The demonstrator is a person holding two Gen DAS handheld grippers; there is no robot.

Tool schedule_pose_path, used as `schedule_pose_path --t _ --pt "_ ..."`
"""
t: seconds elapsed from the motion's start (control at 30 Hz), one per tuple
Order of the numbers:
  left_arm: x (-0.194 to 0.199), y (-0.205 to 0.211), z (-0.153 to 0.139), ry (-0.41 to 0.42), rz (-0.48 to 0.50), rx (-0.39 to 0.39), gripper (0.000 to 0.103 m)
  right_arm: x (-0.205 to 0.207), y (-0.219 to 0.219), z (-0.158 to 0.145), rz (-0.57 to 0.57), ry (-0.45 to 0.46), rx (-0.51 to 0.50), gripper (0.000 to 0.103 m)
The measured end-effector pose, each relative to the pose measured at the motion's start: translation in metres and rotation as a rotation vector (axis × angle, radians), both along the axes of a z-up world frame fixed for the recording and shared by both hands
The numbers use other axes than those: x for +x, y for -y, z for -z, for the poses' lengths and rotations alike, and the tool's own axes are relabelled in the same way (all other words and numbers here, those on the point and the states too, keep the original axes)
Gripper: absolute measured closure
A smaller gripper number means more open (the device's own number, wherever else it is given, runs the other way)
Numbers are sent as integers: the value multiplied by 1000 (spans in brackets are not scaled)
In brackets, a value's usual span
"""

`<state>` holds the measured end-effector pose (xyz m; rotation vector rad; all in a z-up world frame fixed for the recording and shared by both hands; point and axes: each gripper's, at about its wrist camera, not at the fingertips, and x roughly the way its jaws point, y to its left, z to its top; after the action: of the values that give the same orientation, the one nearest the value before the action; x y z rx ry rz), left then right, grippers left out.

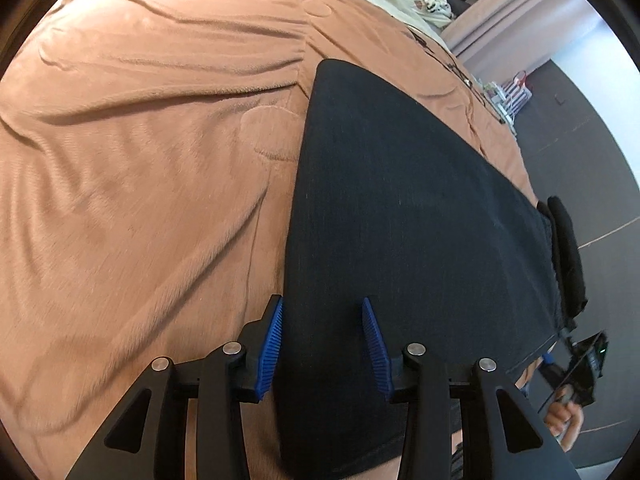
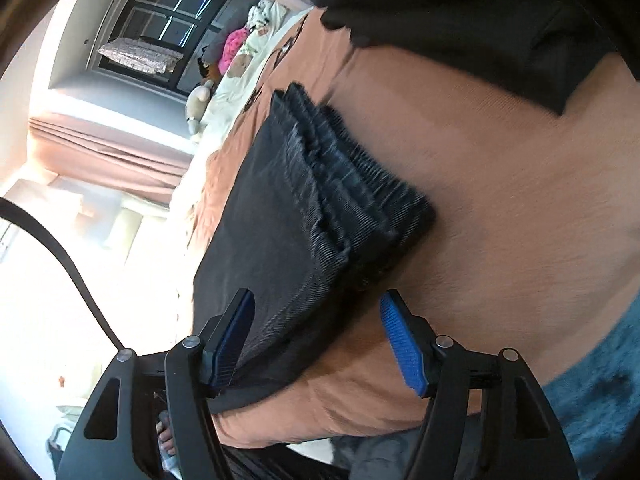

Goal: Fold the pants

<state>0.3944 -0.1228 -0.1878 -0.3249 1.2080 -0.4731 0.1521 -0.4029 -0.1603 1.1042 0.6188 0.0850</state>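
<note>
Dark pants (image 1: 400, 200) lie folded into a long flat strip on a brown bedspread (image 1: 140, 160). My left gripper (image 1: 322, 302) stands open over the near end of the strip. Its left blue pad (image 1: 272, 340) sits at the strip's edge and the right pad is over the cloth. In the right wrist view the pants (image 2: 280, 200) show their stacked, gathered waistband end (image 2: 360, 184). My right gripper (image 2: 318, 296) is open around the near corner of that stack, with cloth between the fingers but not pinched.
Pillows and soft toys (image 2: 240, 52) lie at the head of the bed. A pink curtain (image 1: 520, 12) and grey floor (image 1: 580, 140) are beyond the bed's edge. A blue rug (image 2: 600, 380) lies beside the bed. A black cloth or sleeve (image 2: 460, 8) hangs above. A hand (image 1: 560, 416) shows at the right.
</note>
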Motion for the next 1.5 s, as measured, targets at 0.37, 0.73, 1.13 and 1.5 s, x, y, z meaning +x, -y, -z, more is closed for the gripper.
schedule_pose_path --t 0.37,0.73,1.13,1.5 --pt "32 -3 5 -60 -7 -173 65 27 8 11 26 20 4 39" --pt "35 -2 10 -90 2 -140 96 20 -11 5 64 0 -1 67" --pt "30 -18 -45 24 -8 -119 97 15 -30 -14 40 51 -12 78" --pt "23 -96 -60 51 -113 -102 97 47 -78 -13 -91 59 -4 78"
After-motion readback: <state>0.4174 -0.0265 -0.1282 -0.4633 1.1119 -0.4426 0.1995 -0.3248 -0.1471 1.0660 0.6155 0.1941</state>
